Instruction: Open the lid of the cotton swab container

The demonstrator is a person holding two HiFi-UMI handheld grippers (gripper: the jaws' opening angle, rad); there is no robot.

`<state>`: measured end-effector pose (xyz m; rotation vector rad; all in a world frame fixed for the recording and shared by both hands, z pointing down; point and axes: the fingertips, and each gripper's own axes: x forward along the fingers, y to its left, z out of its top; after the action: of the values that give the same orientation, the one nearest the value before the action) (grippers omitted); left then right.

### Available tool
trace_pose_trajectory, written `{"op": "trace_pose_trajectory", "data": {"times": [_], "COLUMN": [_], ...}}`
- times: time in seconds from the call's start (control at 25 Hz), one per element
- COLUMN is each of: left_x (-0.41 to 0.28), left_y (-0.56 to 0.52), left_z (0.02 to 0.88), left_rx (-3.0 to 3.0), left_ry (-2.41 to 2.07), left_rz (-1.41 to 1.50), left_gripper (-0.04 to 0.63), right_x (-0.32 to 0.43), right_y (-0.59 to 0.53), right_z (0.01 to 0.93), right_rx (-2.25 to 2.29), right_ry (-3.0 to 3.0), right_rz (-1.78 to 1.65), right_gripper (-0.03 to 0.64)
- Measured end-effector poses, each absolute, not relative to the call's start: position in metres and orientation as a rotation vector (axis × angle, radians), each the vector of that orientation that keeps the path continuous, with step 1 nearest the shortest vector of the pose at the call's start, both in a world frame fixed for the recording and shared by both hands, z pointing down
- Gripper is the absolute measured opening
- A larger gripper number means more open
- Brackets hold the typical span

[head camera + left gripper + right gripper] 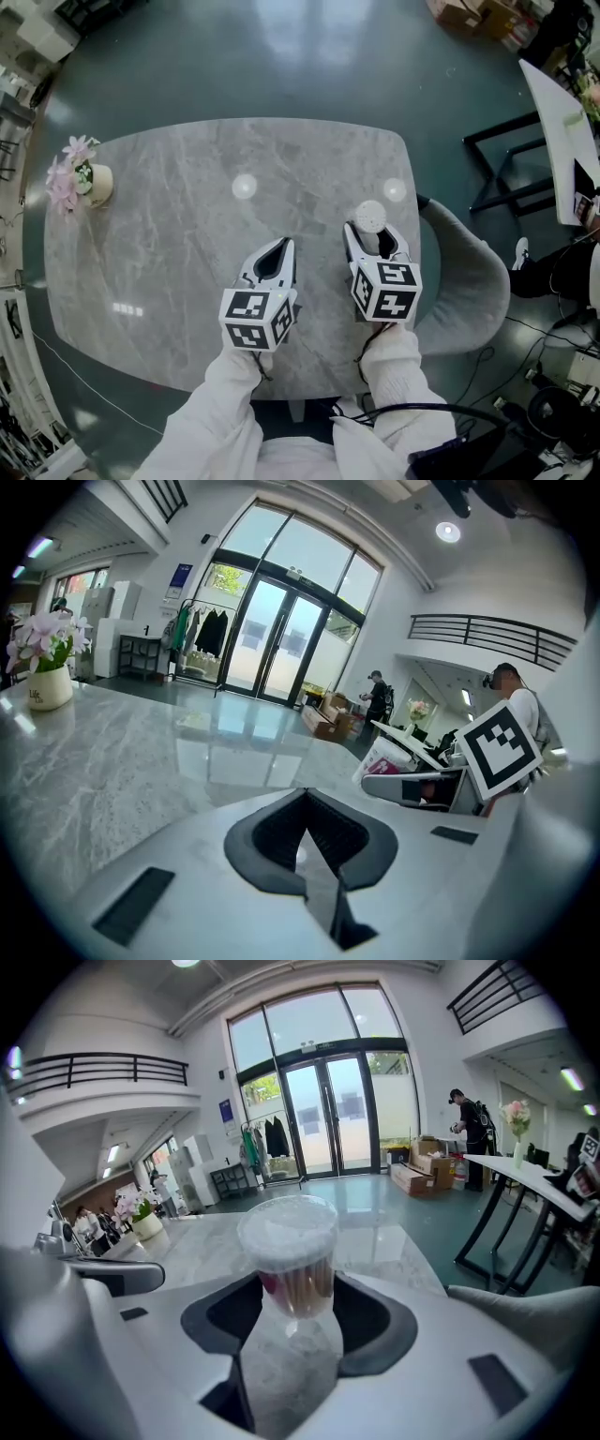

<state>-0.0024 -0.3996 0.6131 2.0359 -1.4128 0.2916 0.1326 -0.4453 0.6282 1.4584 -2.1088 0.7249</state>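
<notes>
The cotton swab container is a small clear tub with a frosted white lid on top. It stands upright on the grey marble table, right of centre. My right gripper reaches it from the near side, and its fingertips lie against the tub's two sides below the lid. In the right gripper view the container fills the gap between the jaws of the right gripper, and brown swab sticks show through its wall. My left gripper rests on the table to the left, jaws together and empty, a hand's width from the tub. The left gripper shows only bare marble ahead.
A small vase of pink flowers stands at the table's far left edge. A grey chair sits against the table's right side. A white table on black legs stands further right. People stand in the background hall.
</notes>
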Motion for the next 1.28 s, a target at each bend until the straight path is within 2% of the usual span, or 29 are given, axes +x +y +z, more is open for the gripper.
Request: {"op": "trace_pose_trajectory", "data": {"times": [1.28], "left_x": [0.006], "left_y": [-0.315], "left_z": [0.549], "left_rx": [2.161], "left_ry": [-1.351], "left_rz": [0.301], "left_gripper": [0.008], "right_x": [0.102], "right_y": [-0.326], "right_z": [0.540], "right_rx": [1.410], "right_ry": [-2.158], "right_rz": [0.616], "right_gripper": [0.291]}}
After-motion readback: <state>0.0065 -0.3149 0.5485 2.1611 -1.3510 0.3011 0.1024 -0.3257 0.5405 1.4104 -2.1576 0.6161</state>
